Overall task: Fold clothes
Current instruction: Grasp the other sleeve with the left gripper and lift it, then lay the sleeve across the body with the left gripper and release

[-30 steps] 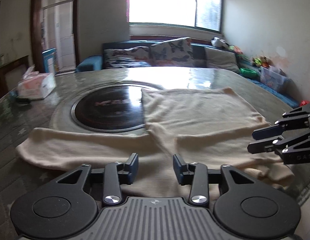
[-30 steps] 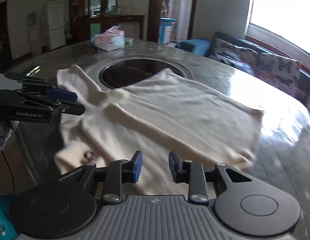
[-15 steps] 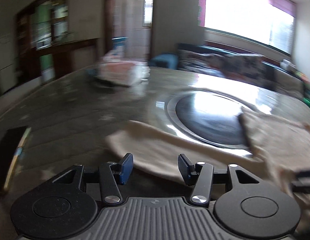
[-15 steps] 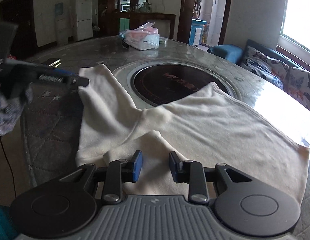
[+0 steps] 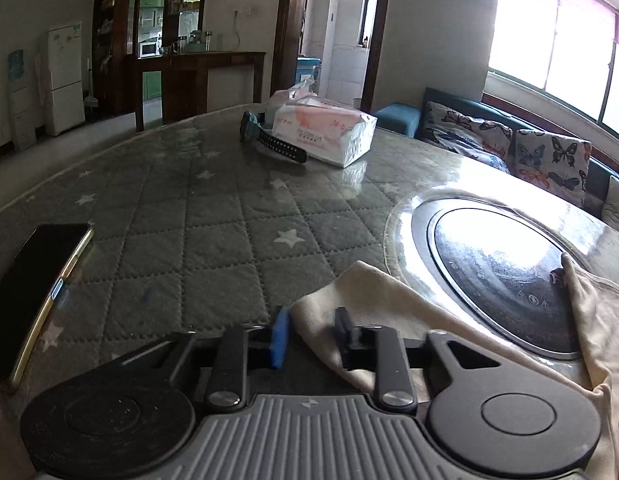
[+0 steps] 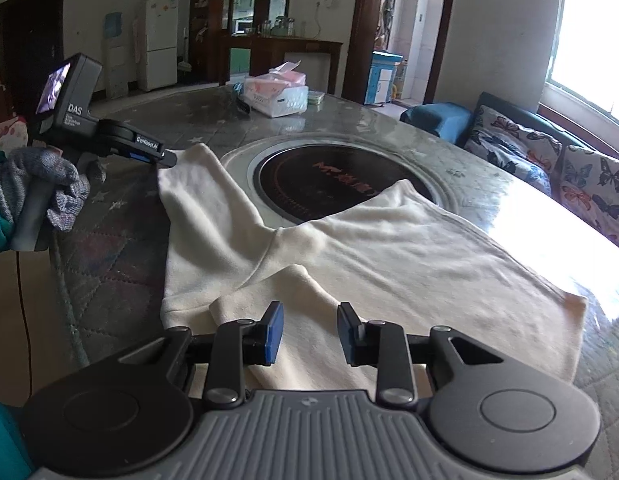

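A cream long-sleeved garment (image 6: 389, 252) lies spread on the round table. One sleeve (image 6: 193, 204) runs out to the left; its end (image 5: 329, 312) lies between the open fingers of my left gripper (image 5: 311, 334). That gripper also shows in the right wrist view (image 6: 165, 158) at the sleeve's end. My right gripper (image 6: 309, 332) is open and empty, hovering over the other sleeve (image 6: 285, 292), which lies folded on the body.
A black round hotplate (image 6: 333, 180) is set in the table's middle, partly under the garment. A tissue pack (image 5: 325, 130) and a watch (image 5: 269, 140) lie at the far side. A phone (image 5: 33, 292) lies at the left. A sofa (image 6: 541, 152) stands beyond the table.
My left gripper has swung left from the garment's middle to the end of the outstretched sleeve, which now lies between its fingers. The right gripper has shifted slightly over the folded sleeve.
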Demonstrator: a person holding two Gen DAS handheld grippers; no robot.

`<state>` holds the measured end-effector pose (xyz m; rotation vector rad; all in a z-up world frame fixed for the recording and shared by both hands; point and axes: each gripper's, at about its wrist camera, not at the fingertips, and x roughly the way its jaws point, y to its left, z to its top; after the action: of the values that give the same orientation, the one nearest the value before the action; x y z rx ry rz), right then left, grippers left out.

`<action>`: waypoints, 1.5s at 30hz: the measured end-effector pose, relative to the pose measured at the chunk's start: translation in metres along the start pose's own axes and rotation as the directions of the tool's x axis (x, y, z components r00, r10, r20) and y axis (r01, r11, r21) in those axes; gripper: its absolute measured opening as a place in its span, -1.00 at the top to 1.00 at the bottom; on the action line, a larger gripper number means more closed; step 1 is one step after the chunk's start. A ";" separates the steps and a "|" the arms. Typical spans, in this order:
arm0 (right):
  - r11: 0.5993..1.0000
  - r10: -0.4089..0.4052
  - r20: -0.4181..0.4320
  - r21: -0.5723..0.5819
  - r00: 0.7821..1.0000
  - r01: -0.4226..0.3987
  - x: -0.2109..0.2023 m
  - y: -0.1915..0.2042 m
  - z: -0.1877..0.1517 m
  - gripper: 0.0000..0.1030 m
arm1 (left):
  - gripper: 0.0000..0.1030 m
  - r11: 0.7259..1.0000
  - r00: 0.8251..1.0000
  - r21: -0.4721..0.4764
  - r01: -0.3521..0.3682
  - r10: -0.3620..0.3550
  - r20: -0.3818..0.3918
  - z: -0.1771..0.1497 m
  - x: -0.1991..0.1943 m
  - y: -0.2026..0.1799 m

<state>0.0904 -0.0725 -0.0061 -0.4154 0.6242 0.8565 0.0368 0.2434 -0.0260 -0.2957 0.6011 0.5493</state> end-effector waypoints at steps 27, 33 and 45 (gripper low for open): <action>0.924 -0.230 0.055 0.327 0.972 0.200 -0.091 -0.066 -0.075 0.43 | 0.90 0.640 0.685 0.321 0.699 -0.728 -0.041 -0.034 -0.153 -0.212; 0.896 -0.258 0.038 0.384 0.965 0.224 -0.100 -0.079 -0.091 0.43 | 0.82 0.543 0.640 0.377 0.750 -0.740 -0.207 -0.080 -0.147 -0.237; 0.900 -0.226 0.030 0.390 0.974 0.197 -0.077 -0.078 -0.078 0.43 | 0.10 0.573 0.685 0.404 0.713 -0.693 -0.226 -0.082 -0.134 -0.190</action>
<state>0.0880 -0.2072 -0.0070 -0.0890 0.6480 0.5209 0.0146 0.0007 0.0102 -0.0666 0.5799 -0.4000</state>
